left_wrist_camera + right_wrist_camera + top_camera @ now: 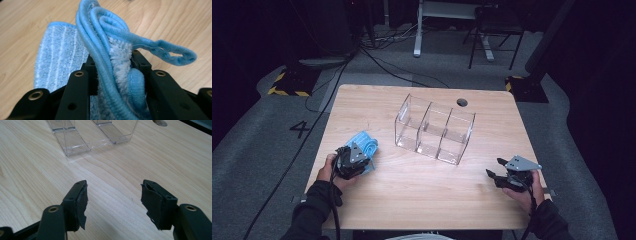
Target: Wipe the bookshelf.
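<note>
Nearest us, the left gripper (pixel 355 161) has its jaws closed on a bunched blue microfibre cloth (pixel 110 62) at the table's (pixel 422 200) near-left; part of the cloth lies flat on the wood (a loop of edging hangs out to one side). We see the right gripper (pixel 498 168) near the right edge, jaws spread wide, nothing between them, bare wood ahead. Mid-table stands a clear three-compartment organizer (pixel 434 129), well apart from both. Past it, a cable hole (pixel 462 102). On the floor left, a painted "4" (pixel 300 129).
</note>
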{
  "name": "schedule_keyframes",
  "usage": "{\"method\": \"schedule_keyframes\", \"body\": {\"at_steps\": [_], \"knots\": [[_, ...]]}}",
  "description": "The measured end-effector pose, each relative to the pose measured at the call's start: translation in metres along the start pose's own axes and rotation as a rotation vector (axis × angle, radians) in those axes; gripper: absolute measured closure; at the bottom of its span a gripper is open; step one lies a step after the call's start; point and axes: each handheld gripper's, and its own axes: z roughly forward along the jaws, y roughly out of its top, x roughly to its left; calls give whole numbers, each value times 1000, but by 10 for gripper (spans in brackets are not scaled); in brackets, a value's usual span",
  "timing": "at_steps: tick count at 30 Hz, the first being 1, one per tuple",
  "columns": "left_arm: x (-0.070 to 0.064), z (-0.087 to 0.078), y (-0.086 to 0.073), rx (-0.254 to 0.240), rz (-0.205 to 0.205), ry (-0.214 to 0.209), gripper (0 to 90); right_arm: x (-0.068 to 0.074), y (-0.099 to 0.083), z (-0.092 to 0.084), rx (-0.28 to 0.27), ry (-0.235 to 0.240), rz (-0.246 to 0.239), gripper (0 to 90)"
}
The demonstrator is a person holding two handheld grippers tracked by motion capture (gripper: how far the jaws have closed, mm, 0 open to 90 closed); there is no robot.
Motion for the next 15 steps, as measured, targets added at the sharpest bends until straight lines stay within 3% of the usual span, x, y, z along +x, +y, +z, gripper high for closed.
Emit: {"method": "schedule_keyframes", "body": {"at_steps": [2,6,15], "knots": [[2,5,-5,20,-14,-11,648,-1,-1,1,4,2,4,381],[2,9,-8,2,-37,-38,625,-1,-2,2,9,5,5,380],[6,14,-12,-23,-104,-113,457,2,-2,5,15,26,-3,376]]}}
